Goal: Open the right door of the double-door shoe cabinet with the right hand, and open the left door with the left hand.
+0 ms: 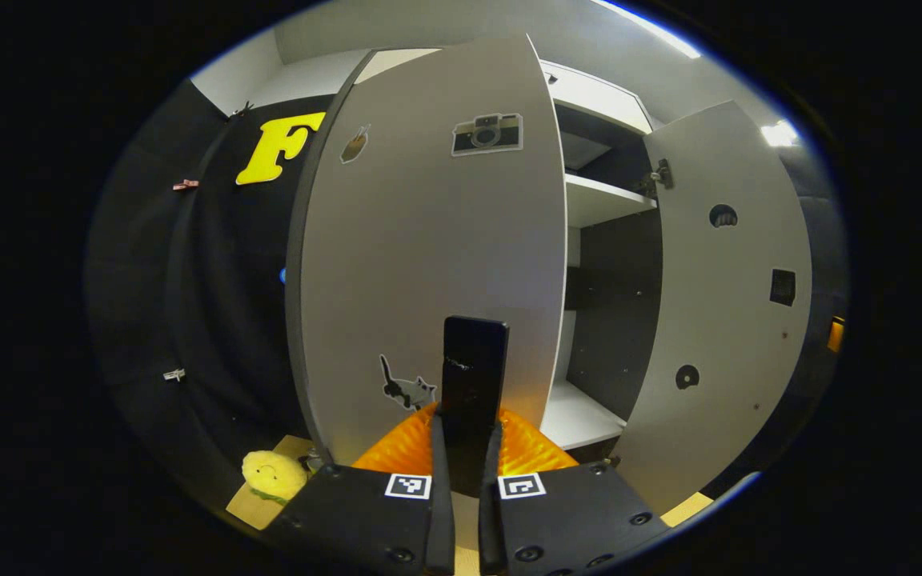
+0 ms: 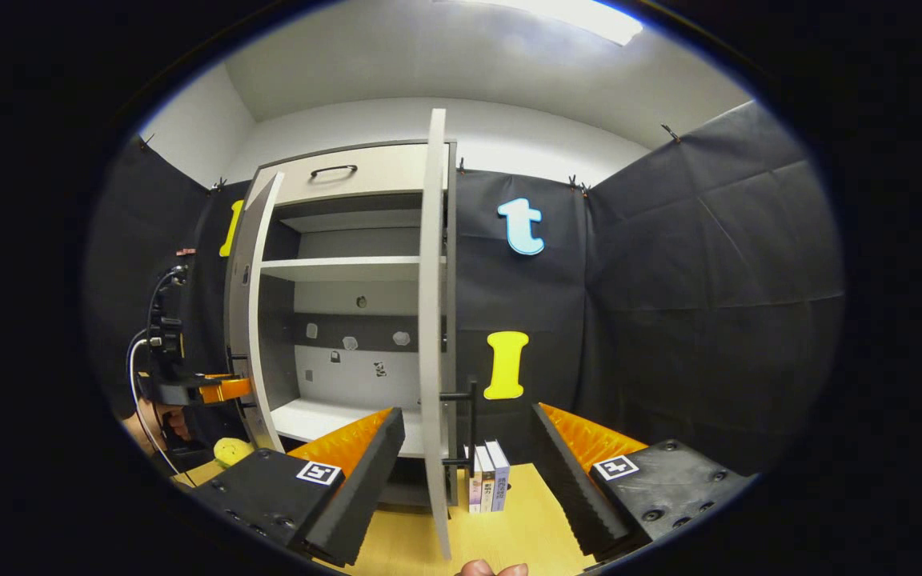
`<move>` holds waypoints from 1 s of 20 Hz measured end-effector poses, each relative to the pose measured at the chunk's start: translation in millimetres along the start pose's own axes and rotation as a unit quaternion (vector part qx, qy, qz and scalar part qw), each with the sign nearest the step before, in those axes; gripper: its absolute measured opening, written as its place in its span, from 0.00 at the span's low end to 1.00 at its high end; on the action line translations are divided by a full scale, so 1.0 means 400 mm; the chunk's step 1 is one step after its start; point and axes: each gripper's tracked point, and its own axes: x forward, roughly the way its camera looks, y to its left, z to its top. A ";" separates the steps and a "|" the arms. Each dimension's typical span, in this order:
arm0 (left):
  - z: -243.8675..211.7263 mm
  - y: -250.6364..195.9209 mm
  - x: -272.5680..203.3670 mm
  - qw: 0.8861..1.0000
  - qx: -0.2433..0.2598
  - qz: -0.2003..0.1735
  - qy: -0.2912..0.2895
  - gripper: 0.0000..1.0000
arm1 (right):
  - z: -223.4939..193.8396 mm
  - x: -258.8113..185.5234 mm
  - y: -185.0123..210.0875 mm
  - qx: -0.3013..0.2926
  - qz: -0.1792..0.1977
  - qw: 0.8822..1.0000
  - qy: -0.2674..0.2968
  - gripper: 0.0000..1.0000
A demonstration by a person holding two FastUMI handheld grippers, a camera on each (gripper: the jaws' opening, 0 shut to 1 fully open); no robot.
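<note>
Cabinet: the double-door shoe cabinet (image 2: pixel 349 264) stands against the far wall of the booth, both doors swung out, pale shelves and a dark back band showing inside.
Top drawer: a drawer front with a dark curved handle (image 2: pixel 333 170) sits above the open compartment.
Left door: the left door (image 1: pixel 429 240) is swung outward, its outer face turned toward the left gripper view; in the right gripper view it shows as a narrow pale panel at the cabinet's left side (image 2: pixel 246 320).
Door stickers: a camera sticker (image 1: pixel 487 134) near the top, a small drink sticker (image 1: pixel 354 144) to its left, a cat sticker (image 1: pixel 406 390) low down.
Left gripper: the left gripper (image 1: pixel 467 480) has its fingers pressed close on the left door's dark bar handle (image 1: pixel 473 376), which stands upright between them; seen from the right gripper view it is at the far left (image 2: pixel 205 390), a hand (image 2: pixel 149 428) just behind it.
Right door: the right door (image 2: pixel 433 320) is open and seen almost edge-on, its dark handle (image 2: pixel 465 428) sticking out to the right low down; in the left gripper view its inner face (image 1: pixel 725 304) shows with a hinge near the top.
Right gripper: the right gripper (image 2: pixel 469 472) has its fingers spread wide, either side of the door's edge, touching nothing.
Books: three upright books (image 2: pixel 487 478) stand on the wooden surface (image 2: pixel 509 528) just right of the right door's foot.
Plush toy: a yellow plush toy (image 1: pixel 273 474) lies on the floor near the left door's lower corner.
</note>
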 end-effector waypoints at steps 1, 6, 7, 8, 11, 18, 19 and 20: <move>-0.002 0.011 -0.015 1.000 -0.003 -0.001 0.000 0.17 | 0.004 -0.002 0.012 -0.001 0.002 1.000 -0.002 0.98; -0.002 0.079 -0.093 1.000 -0.002 -0.001 0.001 0.16 | 0.010 -0.021 0.081 0.005 0.012 1.000 -0.004 0.99; -0.001 0.095 -0.106 1.000 -0.004 0.001 0.000 0.16 | 0.010 -0.023 0.089 0.009 0.014 1.000 -0.004 0.99; -0.002 0.114 -0.120 1.000 -0.005 0.003 0.000 0.16 | 0.008 -0.024 0.100 0.014 0.016 1.000 -0.002 0.99; -0.004 0.150 -0.148 1.000 -0.001 -0.005 0.005 0.16 | 0.003 -0.025 0.145 0.031 0.024 0.999 0.004 0.99; 0.001 0.222 -0.188 1.000 -0.002 -0.007 -0.005 0.15 | 0.003 -0.032 0.210 0.025 0.032 0.999 0.003 0.99; 0.003 0.230 -0.192 1.000 -0.002 -0.008 -0.006 0.15 | 0.001 -0.035 0.212 0.022 0.031 0.999 0.003 0.99; 0.002 0.241 -0.194 1.000 -0.003 -0.008 -0.007 0.15 | 0.001 -0.038 0.214 0.020 0.029 0.999 0.003 0.99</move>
